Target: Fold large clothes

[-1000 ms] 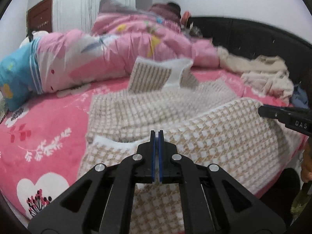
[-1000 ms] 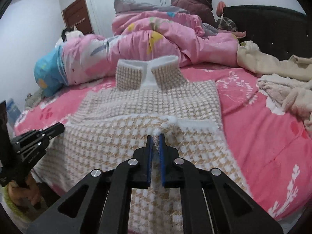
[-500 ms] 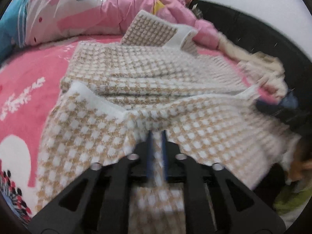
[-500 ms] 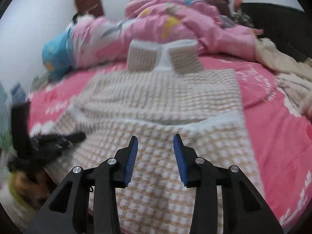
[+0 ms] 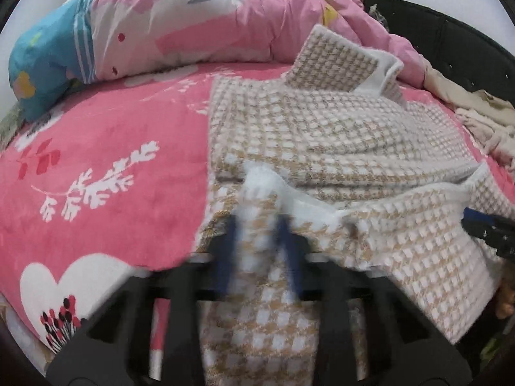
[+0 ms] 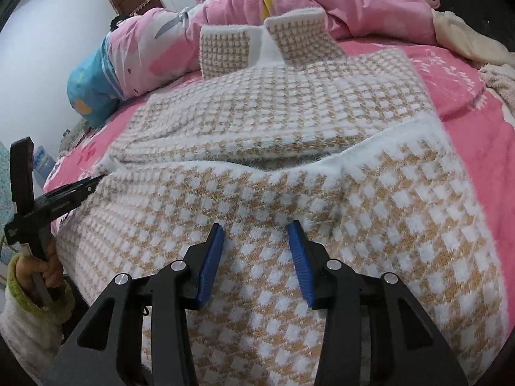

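Left wrist view: beige-and-white checked sweater (image 5: 338, 135) lies flat on the pink bed sheet (image 5: 106, 167), collar at the far end, near hem folded up over the body. Left claw (image 5: 259, 244) is motion-blurred, blue pads apart, jaws open with the white-edged fold corner of the sweater sitting between them; blur hides whether the pads touch the fabric. Nothing clamped. Right claw's tip (image 5: 486, 230) shows at the right edge, over the sweater's right side. Pink quilt (image 5: 199, 25) bunched behind, cream clothes (image 5: 476, 112) at far right.

Right wrist view: same sweater (image 6: 283, 122) spread straight ahead and under the right claw (image 6: 257, 247), collar (image 6: 260, 45) standing at the far end against the quilt (image 6: 309, 3). The folded lower layer with white hem band runs across just beyond the fingertips. Right claw wide open, blue pads (image 6: 210, 260) well apart, just above the knit and holding nothing; contact with fabric unclear. Left claw (image 6: 87, 186) at the left edge, tips at the sweater's left fold corner, held by a hand (image 6: 42, 267) in a green-cuffed sleeve. Bed sheet (image 6: 482, 128) visible to the right.
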